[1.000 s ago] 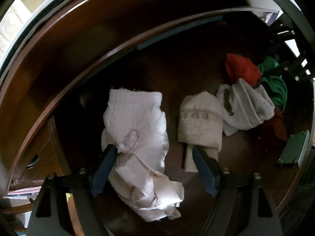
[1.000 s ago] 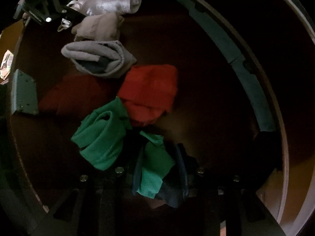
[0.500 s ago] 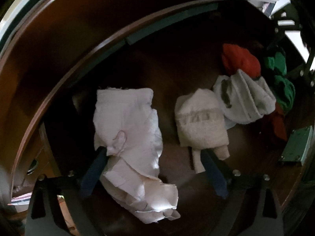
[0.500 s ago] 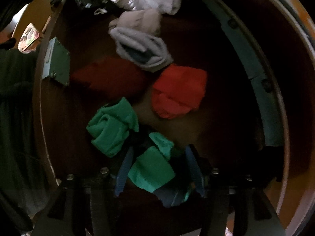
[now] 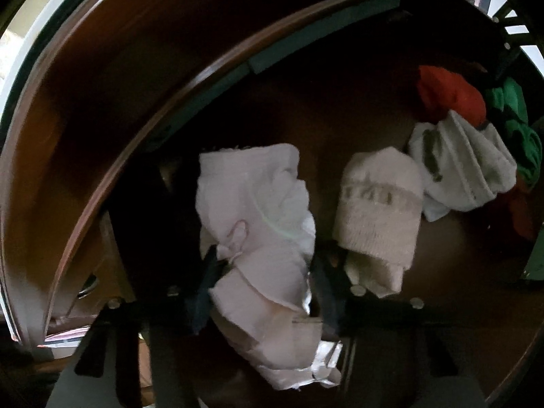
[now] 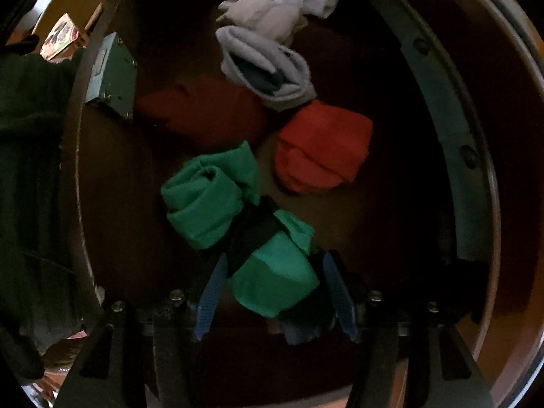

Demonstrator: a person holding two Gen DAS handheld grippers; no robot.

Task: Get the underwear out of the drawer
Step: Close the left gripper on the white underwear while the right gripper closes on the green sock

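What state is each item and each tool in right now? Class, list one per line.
Drawer: open.
White underwear: crumpled, gripped by the left tool.
Green underwear: folded, gripped by the right tool.
Beige sock bundle: rolled, lying loose.
Red garment: folded, untouched.

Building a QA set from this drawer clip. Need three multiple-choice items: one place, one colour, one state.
1. Where does the beige sock lie relative to the pale pink garment, in the left wrist view?
A. to its right B. to its left C. under it

2. What colour is the garment between the right tool's fingers?
A. red B. green C. grey

3. The left tool is:
A. closed around the pale pink garment B. wide open, nothing between the fingers C. out of view

Key: 1 A, sock sits right of it. 2 B, green fabric between the blue pads. 3 A, fingers press both sides of the garment.
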